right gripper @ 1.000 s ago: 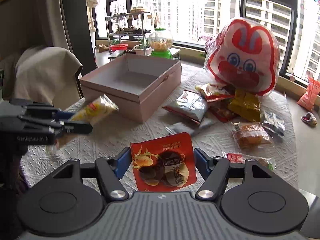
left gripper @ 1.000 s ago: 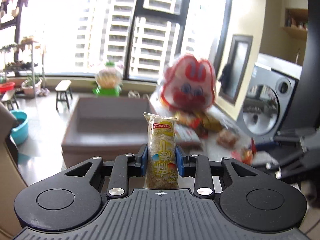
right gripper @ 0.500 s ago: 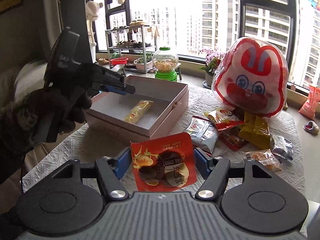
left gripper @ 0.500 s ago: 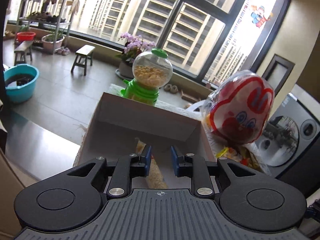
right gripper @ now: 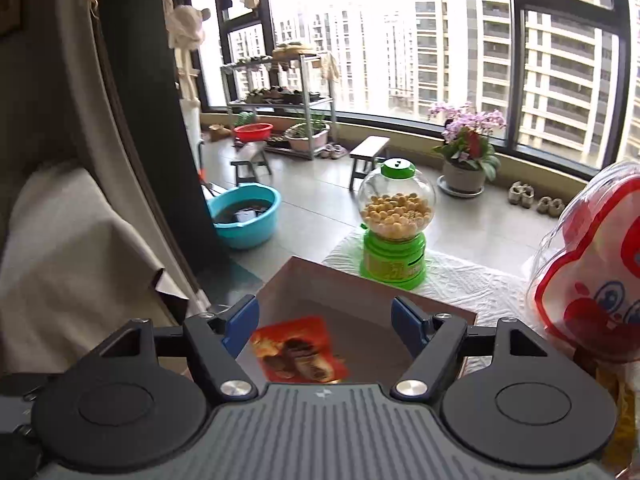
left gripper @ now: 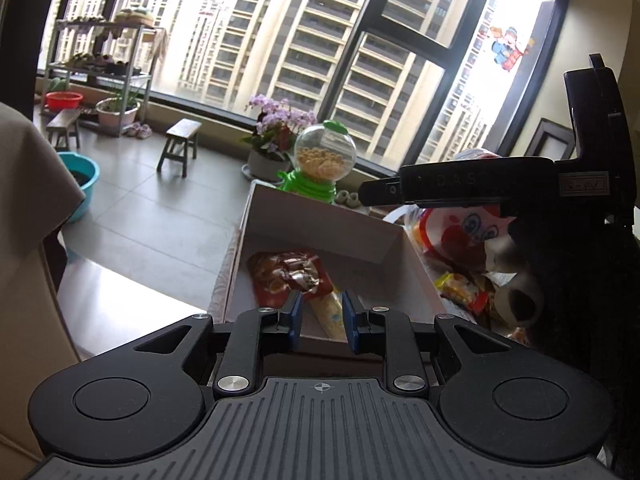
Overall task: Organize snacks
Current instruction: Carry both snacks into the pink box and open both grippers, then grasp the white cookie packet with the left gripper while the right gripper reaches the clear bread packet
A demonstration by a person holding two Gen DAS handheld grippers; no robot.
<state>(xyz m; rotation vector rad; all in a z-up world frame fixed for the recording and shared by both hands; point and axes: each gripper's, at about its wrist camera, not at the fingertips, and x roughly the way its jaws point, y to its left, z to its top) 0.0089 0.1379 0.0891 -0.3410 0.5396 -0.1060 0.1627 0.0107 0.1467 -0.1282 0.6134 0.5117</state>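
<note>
Right wrist | right tongs [right gripper: 324, 320] opening, empty | red packet [right gripper: 298, 350] below in box [right gripper: 372, 292] | left tongs [left gripper: 322, 318] clenched, empty

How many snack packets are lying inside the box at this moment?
2. A red packet lies on the floor of the box, and a long yellow packet lies beside it, nearer the camera. The near wall and the gripper may hide more.

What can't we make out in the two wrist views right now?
- Right view: red packet blurred; print unreadable, near edge behind the right gripper body.
- Left view: yellow packet's near end behind the left gripper.
- Left view: table snacks masked by a dark sleeve.
</note>
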